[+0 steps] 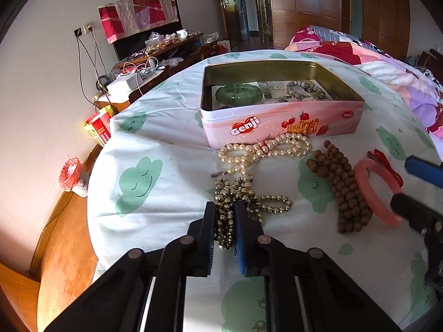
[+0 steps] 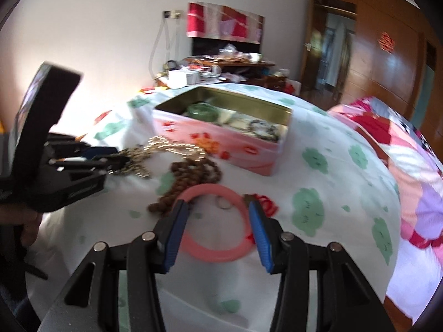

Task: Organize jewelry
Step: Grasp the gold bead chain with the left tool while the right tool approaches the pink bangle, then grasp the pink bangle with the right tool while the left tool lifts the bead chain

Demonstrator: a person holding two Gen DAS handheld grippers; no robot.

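1. Before the pink tin (image 1: pixel 282 121) on the bed's cloud-print sheet (image 1: pixel 155 127), the left claw (image 1: pixel 224 215) is pinched onto the gold bead necklace (image 1: pixel 243 196).
2. Nearer the right wrist camera, the right claw (image 2: pixel 217 215) stands half open around the pink bangle (image 2: pixel 216 254); whether its pads touch it is unclear.

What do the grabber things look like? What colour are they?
Both are black plastic claws. The left gripper and right gripper each have two flat fingers with ridged blue pads, jointed black bars and round silver-grey pins.
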